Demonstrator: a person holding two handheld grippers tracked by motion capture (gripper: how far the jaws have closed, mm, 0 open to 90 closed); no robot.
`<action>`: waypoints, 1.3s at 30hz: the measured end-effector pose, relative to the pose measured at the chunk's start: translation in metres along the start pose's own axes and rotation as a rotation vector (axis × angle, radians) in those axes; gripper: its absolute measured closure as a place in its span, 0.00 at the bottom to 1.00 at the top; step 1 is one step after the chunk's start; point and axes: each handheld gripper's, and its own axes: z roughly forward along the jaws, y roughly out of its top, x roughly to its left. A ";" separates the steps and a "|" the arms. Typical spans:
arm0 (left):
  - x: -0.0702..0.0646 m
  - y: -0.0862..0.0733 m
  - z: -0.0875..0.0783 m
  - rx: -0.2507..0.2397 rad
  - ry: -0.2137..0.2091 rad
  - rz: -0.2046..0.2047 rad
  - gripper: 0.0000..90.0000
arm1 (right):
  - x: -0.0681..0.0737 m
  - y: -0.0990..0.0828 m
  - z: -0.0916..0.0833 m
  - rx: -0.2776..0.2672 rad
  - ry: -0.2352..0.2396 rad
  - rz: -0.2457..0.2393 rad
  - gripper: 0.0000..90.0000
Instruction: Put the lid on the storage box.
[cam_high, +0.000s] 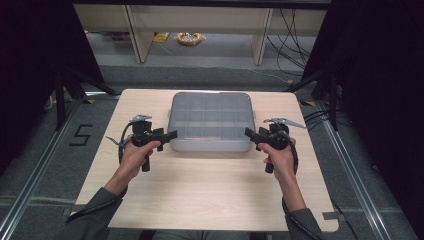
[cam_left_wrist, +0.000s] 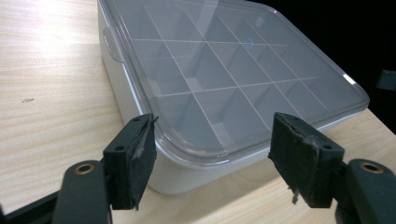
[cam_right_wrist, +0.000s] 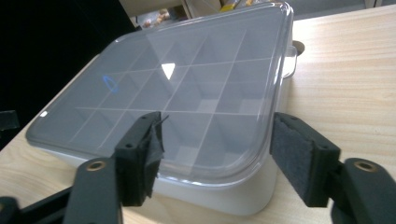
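High view looking down on table (cam_high: 200, 190); gripper views facing close, sharing the lidded box (cam_left_wrist: 224, 79) corners.

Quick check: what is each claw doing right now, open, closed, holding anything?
Left claw: open, holding nothing, at the box corner.
Right claw: open, holding nothing.

Left tongs (cam_high: 172, 134) and right tongs (cam_high: 248, 132): held level in outstretched hands, pointed inward, jaws parted, nothing gripped.

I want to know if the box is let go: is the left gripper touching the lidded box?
Apart. In the left gripper view, the left gripper stands open, both pads clear of the box corner between them.
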 end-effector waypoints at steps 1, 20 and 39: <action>0.000 -0.001 -0.001 0.001 0.002 0.001 0.34 | 0.000 -0.002 -0.001 -0.005 0.004 -0.005 0.38; -0.014 -0.021 -0.023 -0.001 -0.015 0.055 0.30 | 0.009 -0.012 -0.013 0.023 0.026 -0.007 0.33; -0.034 -0.067 -0.041 0.042 -0.078 0.109 0.26 | 0.029 -0.029 -0.028 0.046 0.070 0.017 0.19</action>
